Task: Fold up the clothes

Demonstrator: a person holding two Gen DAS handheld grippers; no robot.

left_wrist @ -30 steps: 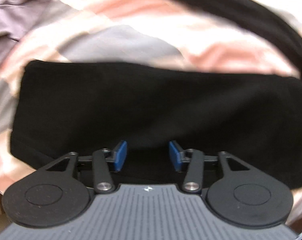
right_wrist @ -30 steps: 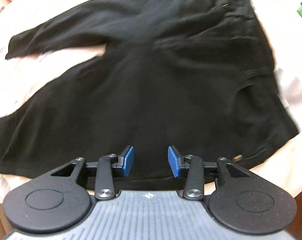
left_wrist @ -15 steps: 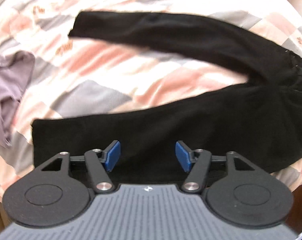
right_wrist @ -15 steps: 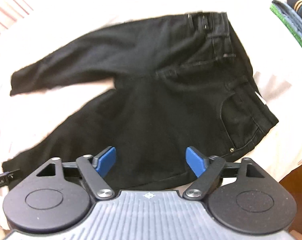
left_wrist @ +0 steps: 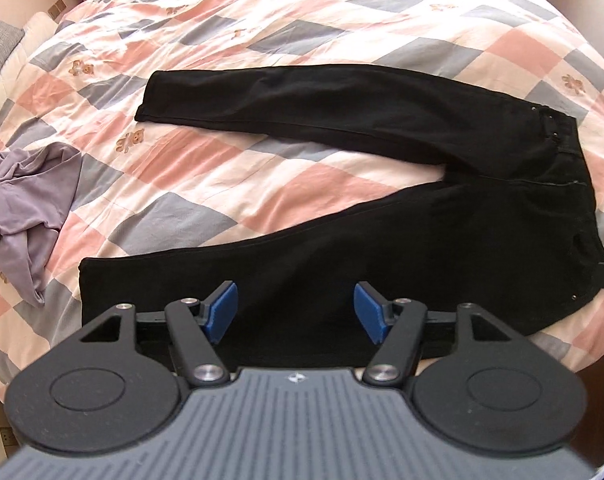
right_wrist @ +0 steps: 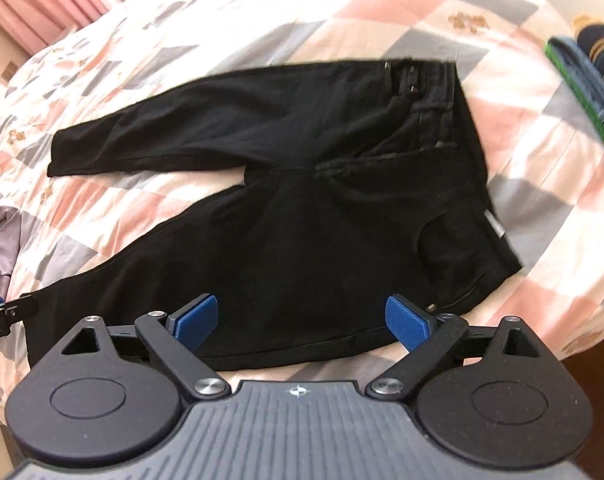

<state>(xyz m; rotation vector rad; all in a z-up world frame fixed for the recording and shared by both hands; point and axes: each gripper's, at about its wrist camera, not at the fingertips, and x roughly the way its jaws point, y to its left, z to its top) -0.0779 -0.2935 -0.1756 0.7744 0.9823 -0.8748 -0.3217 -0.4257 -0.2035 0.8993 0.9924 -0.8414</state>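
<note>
Now both grippers [left_wrist: 295, 312] [right_wrist: 301, 322] wider, higher vs. before

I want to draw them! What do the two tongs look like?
Both look alike. Each of the tongs, left and right, has two bright blue ribbed pads on black metal links with silver screws. The links join two round black discs. Between the discs sits a grey ribbed body with a tiny white mark. No cables or sleeves show.

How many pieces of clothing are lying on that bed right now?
2 clearly seen. Black jeans lie spread out with the legs apart, and a crumpled lilac garment sits beyond the leg ends. Striped fabric at the right wrist view's edge may be more.
</note>
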